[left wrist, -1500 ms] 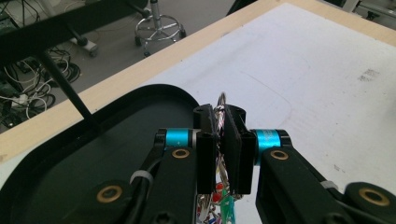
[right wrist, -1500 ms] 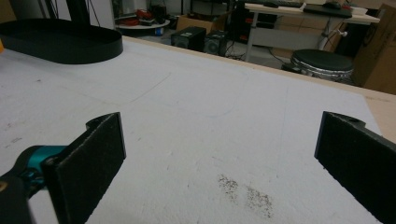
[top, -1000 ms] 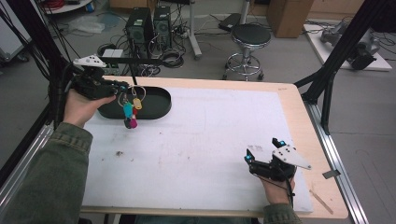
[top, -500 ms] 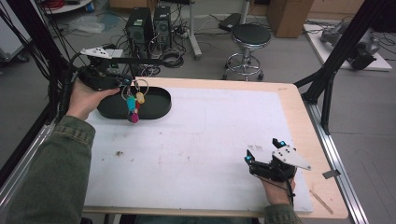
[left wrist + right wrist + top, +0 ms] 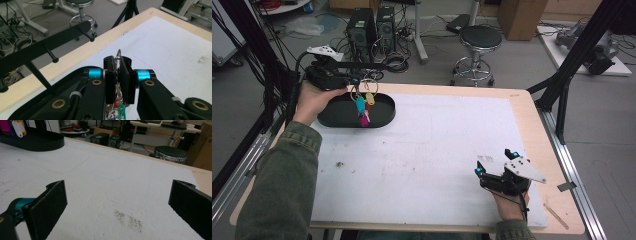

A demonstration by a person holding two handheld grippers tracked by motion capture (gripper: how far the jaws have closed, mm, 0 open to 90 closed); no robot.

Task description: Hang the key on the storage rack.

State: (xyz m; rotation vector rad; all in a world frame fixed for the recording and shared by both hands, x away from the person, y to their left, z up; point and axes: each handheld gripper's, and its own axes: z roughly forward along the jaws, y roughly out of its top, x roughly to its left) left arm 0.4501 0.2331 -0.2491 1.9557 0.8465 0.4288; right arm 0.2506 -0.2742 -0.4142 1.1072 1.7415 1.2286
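Grey workshop floor, computer towers and a round stool [image 5: 481,37] lie behind a white-topped worktop [image 5: 437,150] with a wooden border. From the high view, the left hand-held gripper [image 5: 357,82] hangs over the far left corner, clamped on a bunch of keys [image 5: 362,102] whose coloured tags, teal, yellow and pink, dangle above a black oval tray [image 5: 382,112]. A black rack bar [image 5: 362,65] with pegs runs just behind the jaw tips. The right hand-held gripper [image 5: 479,172] rests near the front right edge, well apart from all of this.

Over to the left gripper view: the left hand-held gripper [image 5: 119,82] has its jaws pinched tight on the key ring [image 5: 119,53], wire loop poking out above the pads, tags hanging below. The peg rack [image 5: 45,50] crosses the upper left, two knob-ended pegs [image 5: 51,53] pointing this way, with the tray's rim [image 5: 62,80] beneath.

The step looks like hanging the ring on a peg. Doing it well means keeping the loop upright and facing the peg's knob, bringing it in level so the opening passes over the tip, and letting go only once the wire sits behind the knob. The swinging tags could snag, so slow is best.

Right gripper view: the right hand-held gripper [image 5: 117,202] has its jaws spread wide, nothing between them, bare worktop [image 5: 112,182] ahead and the tray [image 5: 37,141] far off.
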